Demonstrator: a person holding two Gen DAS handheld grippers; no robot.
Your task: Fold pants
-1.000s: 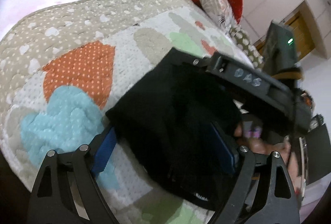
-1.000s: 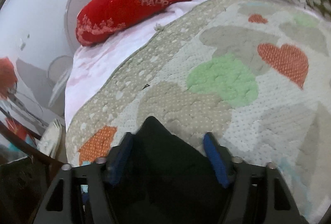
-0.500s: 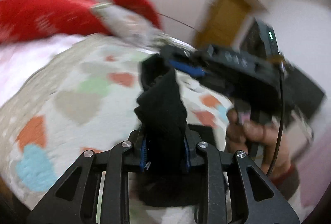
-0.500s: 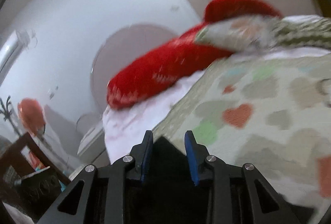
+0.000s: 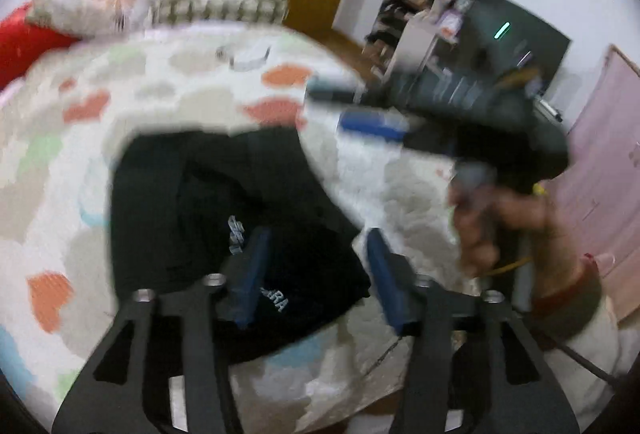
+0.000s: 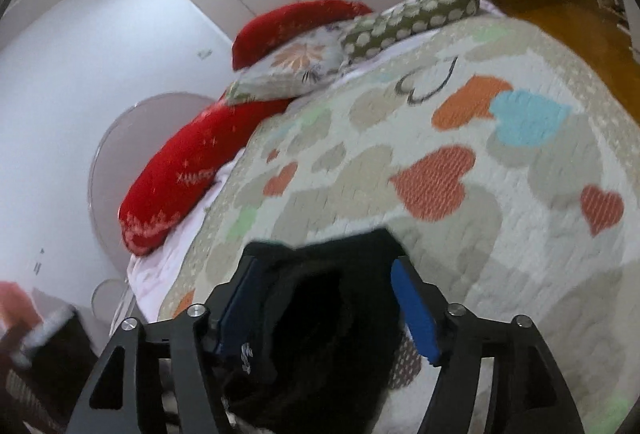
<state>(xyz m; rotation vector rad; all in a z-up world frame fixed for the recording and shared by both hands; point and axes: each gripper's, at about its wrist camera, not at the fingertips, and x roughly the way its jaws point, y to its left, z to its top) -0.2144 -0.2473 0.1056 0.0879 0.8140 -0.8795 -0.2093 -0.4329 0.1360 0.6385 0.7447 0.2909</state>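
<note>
Bed w/ heart-print quilt [image 5: 192, 101]; black pants [image 5: 224, 201] lie bunched on it near the edge. Left gripper [image 5: 316, 274] & right gripper [image 6: 332, 310] both opening, jaws apart over the cloth, gripping nothing

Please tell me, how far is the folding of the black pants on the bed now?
Done: the black pants lie doubled into a compact bundle on the heart-pattern quilt. In hand: both the left gripper and the right gripper are opening their jaws, with the pads apart from the cloth, so the pants look released. Left: probably only smoothing or one more fold; blur hides how neat the edges are.
</note>
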